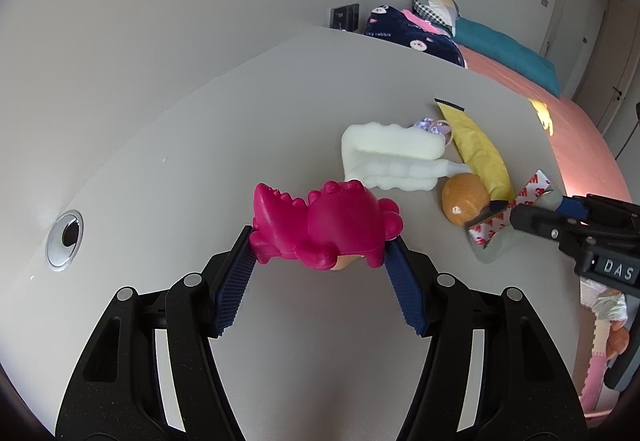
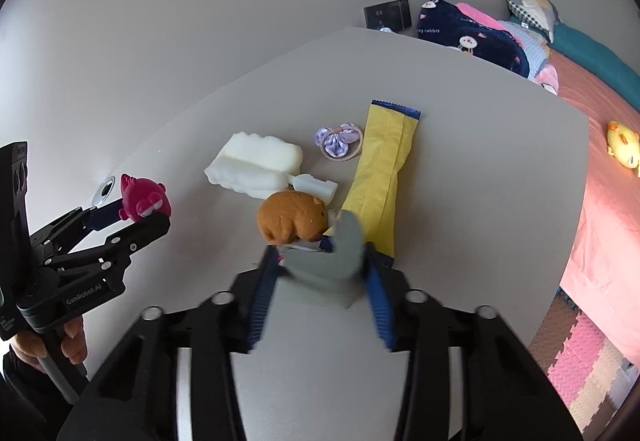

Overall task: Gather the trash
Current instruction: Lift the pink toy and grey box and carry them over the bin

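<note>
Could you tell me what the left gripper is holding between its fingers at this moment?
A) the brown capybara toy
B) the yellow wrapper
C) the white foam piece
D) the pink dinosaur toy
D: in the left wrist view the pink dinosaur toy sits clamped between the blue pads of the left gripper, lifted off the table, while the wrapper, foam and capybara lie further away on the surface.

Premises: a home bedroom. A bed point(image 2: 600, 169) with pink sheet lies at three o'clock of a grey desk point(image 2: 480, 201); pillows point(image 2: 530, 11) and a cartoon-print blanket point(image 2: 472, 37) at one o'clock; foam floor mats point(image 2: 576, 361) at four o'clock.
</note>
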{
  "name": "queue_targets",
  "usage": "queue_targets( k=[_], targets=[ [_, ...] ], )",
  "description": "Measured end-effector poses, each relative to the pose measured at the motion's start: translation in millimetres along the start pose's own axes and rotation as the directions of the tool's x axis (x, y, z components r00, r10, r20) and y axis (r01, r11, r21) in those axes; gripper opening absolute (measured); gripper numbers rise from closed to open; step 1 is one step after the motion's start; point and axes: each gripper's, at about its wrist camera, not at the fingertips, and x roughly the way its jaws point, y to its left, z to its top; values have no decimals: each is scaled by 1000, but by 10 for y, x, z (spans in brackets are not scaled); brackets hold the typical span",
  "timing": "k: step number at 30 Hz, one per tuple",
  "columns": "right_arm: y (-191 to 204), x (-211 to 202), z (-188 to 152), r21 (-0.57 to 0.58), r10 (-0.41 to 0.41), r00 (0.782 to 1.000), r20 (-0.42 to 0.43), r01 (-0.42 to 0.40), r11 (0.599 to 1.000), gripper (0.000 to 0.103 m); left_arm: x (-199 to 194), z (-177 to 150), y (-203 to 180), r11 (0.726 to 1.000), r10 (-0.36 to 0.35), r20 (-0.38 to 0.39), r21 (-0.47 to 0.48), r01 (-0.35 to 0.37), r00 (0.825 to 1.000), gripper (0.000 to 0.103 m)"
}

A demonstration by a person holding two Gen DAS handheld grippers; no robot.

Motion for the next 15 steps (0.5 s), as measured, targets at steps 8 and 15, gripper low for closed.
queue_targets(
  k=[8,15],
  targets=[
    [-81,-229,-56,14,5,999,38,-5,1000,36,-57,-3,-178,999,-5,8,42,5,1000,62],
    [-239,-460,-170,34,-1,998,59,-1,999,36,-169,-64,-434,997,-11,16,76,10,1000,62]
  ],
)
